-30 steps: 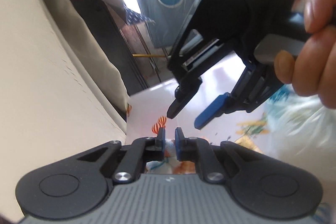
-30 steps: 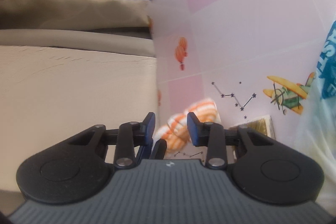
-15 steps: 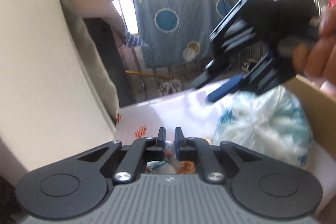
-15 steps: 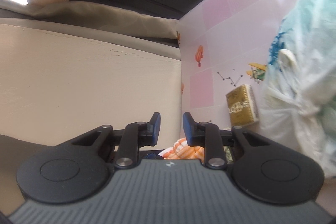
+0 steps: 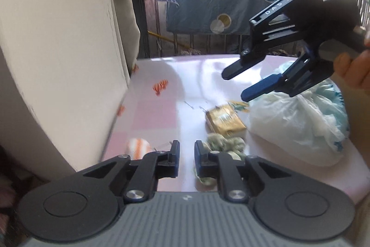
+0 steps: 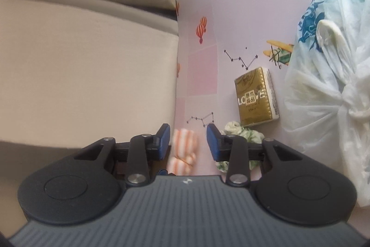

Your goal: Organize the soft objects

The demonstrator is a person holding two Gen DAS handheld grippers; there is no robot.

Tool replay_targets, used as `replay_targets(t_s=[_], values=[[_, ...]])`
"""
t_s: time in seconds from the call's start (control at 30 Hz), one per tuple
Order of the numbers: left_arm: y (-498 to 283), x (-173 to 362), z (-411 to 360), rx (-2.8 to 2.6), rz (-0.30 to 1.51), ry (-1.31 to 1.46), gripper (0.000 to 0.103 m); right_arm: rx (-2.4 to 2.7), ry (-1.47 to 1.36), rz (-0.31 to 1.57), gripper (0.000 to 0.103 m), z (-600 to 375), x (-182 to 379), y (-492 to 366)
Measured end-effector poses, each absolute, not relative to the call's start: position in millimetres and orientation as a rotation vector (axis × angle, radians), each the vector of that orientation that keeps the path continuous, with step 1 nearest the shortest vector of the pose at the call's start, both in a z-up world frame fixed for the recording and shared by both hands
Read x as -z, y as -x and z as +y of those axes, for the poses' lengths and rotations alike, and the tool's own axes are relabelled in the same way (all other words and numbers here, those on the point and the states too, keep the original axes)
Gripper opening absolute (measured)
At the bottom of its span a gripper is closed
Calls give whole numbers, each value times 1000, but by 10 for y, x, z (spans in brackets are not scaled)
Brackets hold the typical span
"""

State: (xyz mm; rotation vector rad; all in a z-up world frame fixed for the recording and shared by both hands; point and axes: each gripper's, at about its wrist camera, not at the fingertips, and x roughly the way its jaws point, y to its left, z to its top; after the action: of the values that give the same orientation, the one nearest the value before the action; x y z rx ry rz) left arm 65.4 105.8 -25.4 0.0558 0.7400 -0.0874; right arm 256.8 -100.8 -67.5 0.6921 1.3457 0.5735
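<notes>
Orange-striped cloth [image 6: 183, 147] lies between the right gripper's [image 6: 188, 139] parted, empty fingers; left gripper [image 5: 186, 155] narrowly open.

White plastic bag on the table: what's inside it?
The plastic bag is knotted shut at the top. Through the thin film only pale, bunched soft stuff and the bag's blue print show. What the contents are cannot be told; the film and folds cover them.

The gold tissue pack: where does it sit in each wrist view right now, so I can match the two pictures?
Left wrist: gold tissue pack right of centre, just left of the white plastic bag.
Right wrist: gold tissue pack right of centre, the bag at its right.
Shared landmark: the green-white cloth touching its near edge.
</notes>
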Motion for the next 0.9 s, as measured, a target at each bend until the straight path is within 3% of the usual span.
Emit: replay_targets(t_s=[0.27, 0.3, 0.37, 0.47, 0.67, 0.9], values=[[-359, 354, 1204, 66, 773, -33, 19, -586, -676, 1377, 48, -1015, 844, -2254], [-356, 366, 1235, 47, 774, -40, 22, -587, -679, 1382, 49, -979, 853, -2252], [-402, 381, 1295, 9, 781, -53, 41, -602, -685, 1394, 50, -841, 859, -2292], [-522, 480, 1377, -21, 831, -91, 54, -647, -656, 1412, 54, -507, 853, -2392], [-808, 699, 1544, -18, 928, -10, 61, -623, -485, 1503, 60, 247, 1127, -2643], [-1027, 807, 1647, 57, 996, 120, 61, -535, -339, 1566, 60, 517, 1434, -2733]])
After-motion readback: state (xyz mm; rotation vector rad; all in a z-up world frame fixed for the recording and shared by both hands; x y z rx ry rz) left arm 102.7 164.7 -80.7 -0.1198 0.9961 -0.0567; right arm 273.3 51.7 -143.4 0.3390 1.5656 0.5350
